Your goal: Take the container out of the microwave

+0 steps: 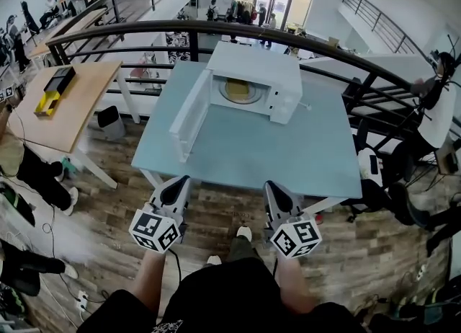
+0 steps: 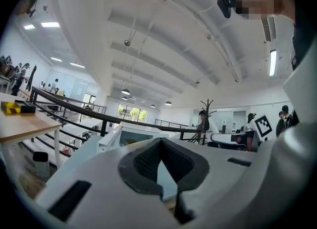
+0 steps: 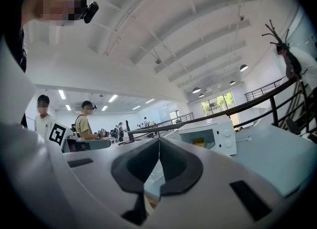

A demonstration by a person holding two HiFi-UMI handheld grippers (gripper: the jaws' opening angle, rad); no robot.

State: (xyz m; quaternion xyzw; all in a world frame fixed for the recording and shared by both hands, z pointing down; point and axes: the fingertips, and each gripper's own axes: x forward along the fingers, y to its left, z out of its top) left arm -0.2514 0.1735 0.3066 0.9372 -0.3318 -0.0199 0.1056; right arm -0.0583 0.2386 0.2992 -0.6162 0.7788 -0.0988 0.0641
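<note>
Head view: the microwave [image 1: 268, 72] stands open at upper centre, its yellowish container [image 1: 240, 91] not yet removed, while the left claw [image 1: 177, 184] and right claw [image 1: 274, 189] are clenched empty, well apart from it.

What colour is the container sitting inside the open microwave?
Yellow. The container inside the open white microwave shows best in the head view.

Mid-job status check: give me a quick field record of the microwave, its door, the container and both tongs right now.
microwave: white, on the light blue table, toward its far side
door: wide open, hinged at the left
container: yellow, inside the cavity, not yet taken out
left tongs: shut, empty, short of the table's near edge
right tongs: shut, empty, short of the table's near edge
</note>
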